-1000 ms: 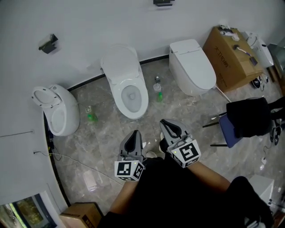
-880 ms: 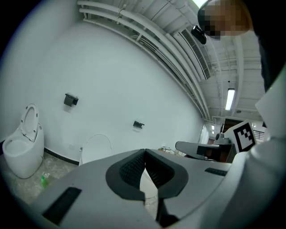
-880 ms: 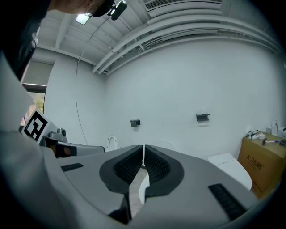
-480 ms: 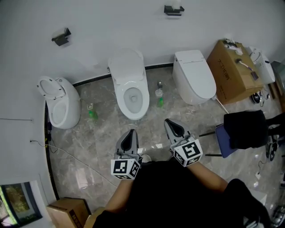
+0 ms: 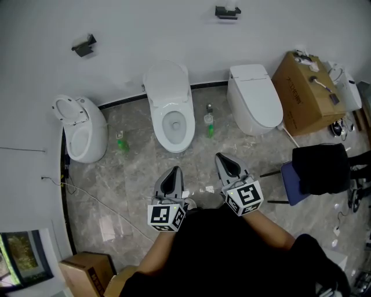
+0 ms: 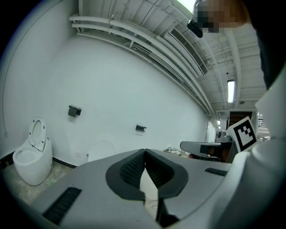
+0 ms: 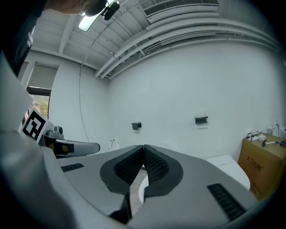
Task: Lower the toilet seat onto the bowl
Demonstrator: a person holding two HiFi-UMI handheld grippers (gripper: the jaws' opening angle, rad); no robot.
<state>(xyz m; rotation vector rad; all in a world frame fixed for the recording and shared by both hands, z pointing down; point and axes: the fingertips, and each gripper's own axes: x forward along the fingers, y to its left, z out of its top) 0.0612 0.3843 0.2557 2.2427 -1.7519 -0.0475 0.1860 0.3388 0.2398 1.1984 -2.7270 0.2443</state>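
white toilet [image 5: 171, 110] sits mostly hidden behind closed, empty left claw [image 6: 145, 154] and right claw [image 7: 143, 150].

Walls [image 5: 145, 29] plain white, unmarked; black skirting strip [image 5: 122, 103] along their foot; one dark bracket [image 5: 84, 46] fixed at left, a second bracket [image 5: 227, 11] higher at right. Floor [image 5: 133, 180] of grey marbled tile, glossy; thin cable [image 5: 104, 209] trailing across it at left; one green bottle [image 5: 121, 142] standing near the skirting, another green bottle [image 5: 209, 125] further right. Large cardboard box [image 5: 304, 93] against the wall at right, small items on top; smaller carton [image 5: 87, 270] at lower left. Chair [image 5: 293, 177] with blue seat near the right edge, black garment [image 5: 322, 163] lying on it. Ceiling [image 6: 147, 12] exposed, painted white; parallel pipes [image 6: 116, 27] run beneath it beside a vent grille [image 6: 187, 42]; strip light [image 6: 230, 91] lit; window [image 7: 42, 89] with pale blind seen at left in the right gripper view.
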